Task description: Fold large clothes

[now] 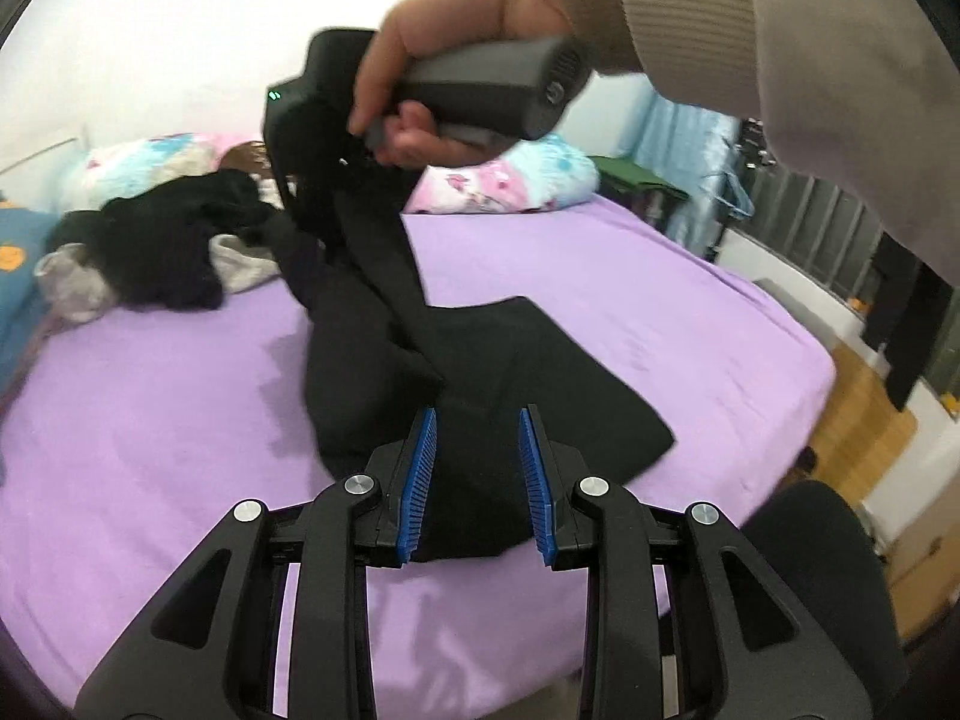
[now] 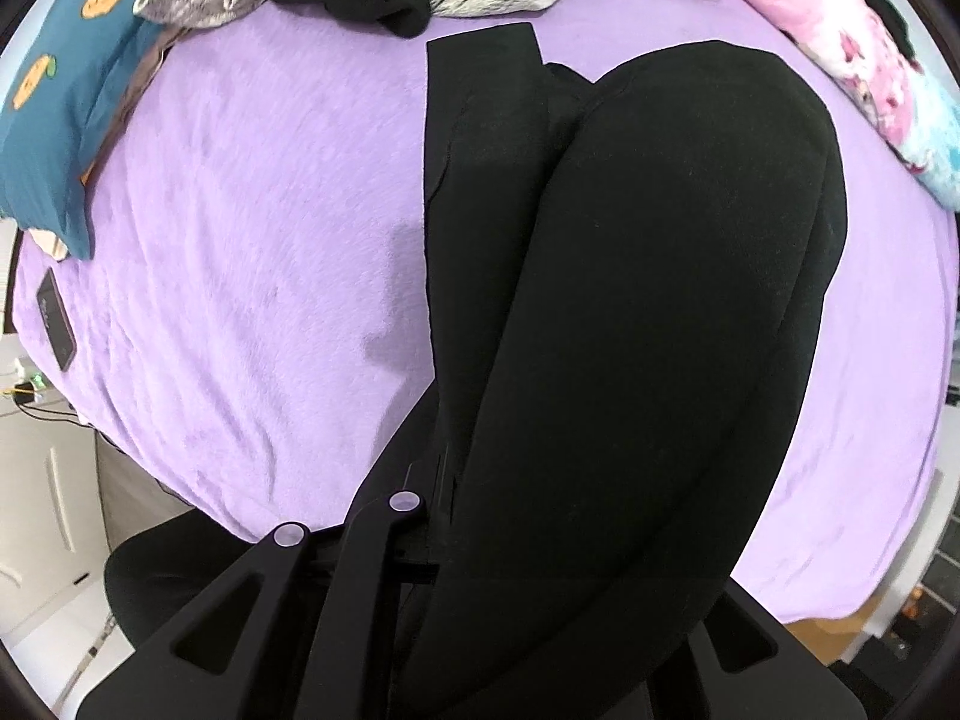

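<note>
The left gripper (image 1: 477, 480) has its blue-padded fingers (image 1: 419, 483) spread apart, with a fold of the black garment (image 1: 480, 372) lying between them but clear of both pads, so nothing is pinched there. Ahead of them the garment runs across the purple bed sheet (image 1: 180, 420) and rises in a twisted strip to the right gripper (image 1: 336, 204), which the person's hand (image 1: 444, 60) holds above the bed; its fingers are buried in the dark cloth and appear clamped on the lifted end (the tips themselves are hidden).

From the right wrist camera the black garment (image 2: 630, 330) drapes over the right gripper (image 2: 456, 516) and covers most of the frame, hanging down to the purple bed sheet (image 2: 240, 240) below; only one black linkage arm shows at the left.

That view alone shows a dark phone (image 2: 55, 321) lying flat near the sheet's left edge and a teal pillow with orange prints (image 2: 66, 90). The left wrist view alone shows the floral pillow (image 1: 510, 177) and the heap of black and grey clothes (image 1: 162, 240) at the head of the bed, well apart from the garment being handled.
</note>
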